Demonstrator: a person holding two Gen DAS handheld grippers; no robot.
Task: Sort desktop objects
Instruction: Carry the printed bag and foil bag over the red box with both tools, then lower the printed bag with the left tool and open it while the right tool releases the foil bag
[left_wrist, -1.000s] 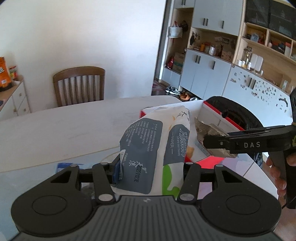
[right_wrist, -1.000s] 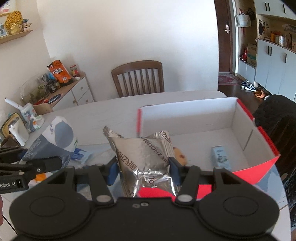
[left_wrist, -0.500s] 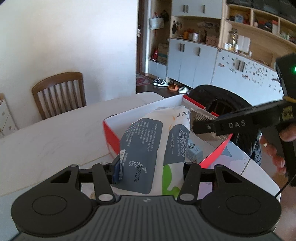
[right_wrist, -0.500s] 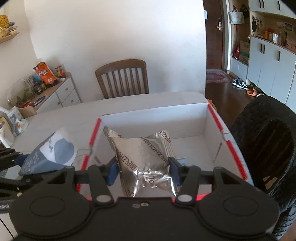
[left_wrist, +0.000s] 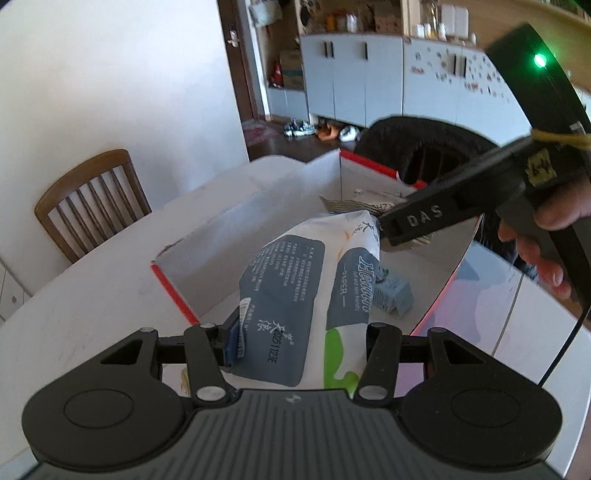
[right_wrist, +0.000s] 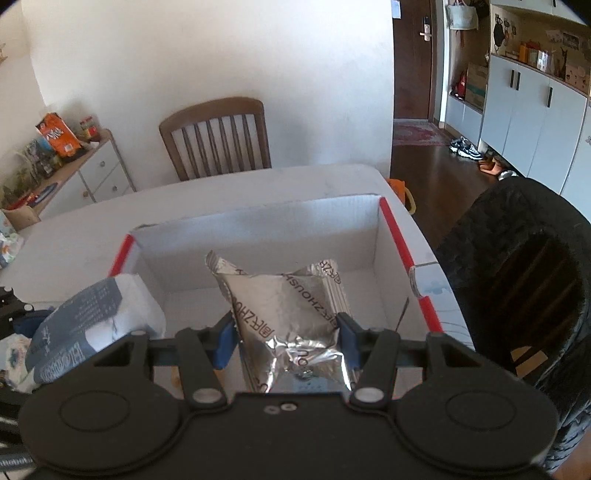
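My left gripper is shut on a white and grey tissue pack, held over the near left part of a white cardboard box with red edges. A small light-blue carton lies on the box floor. In the right wrist view, my right gripper is shut on a crinkled silver foil packet, which hangs over the inside of the same box. The tissue pack shows at the box's left wall there. The right gripper's finger crosses just beyond the tissue pack in the left wrist view.
The box sits on a white table. A wooden chair stands behind the table, a black chair at its right side. A white sideboard with snacks lines the left wall. A person's hand grips the right tool.
Both grippers have moved with their loads from beside the box to over its inside. The left gripper has rolled, so the tissue pack now leans to the right.
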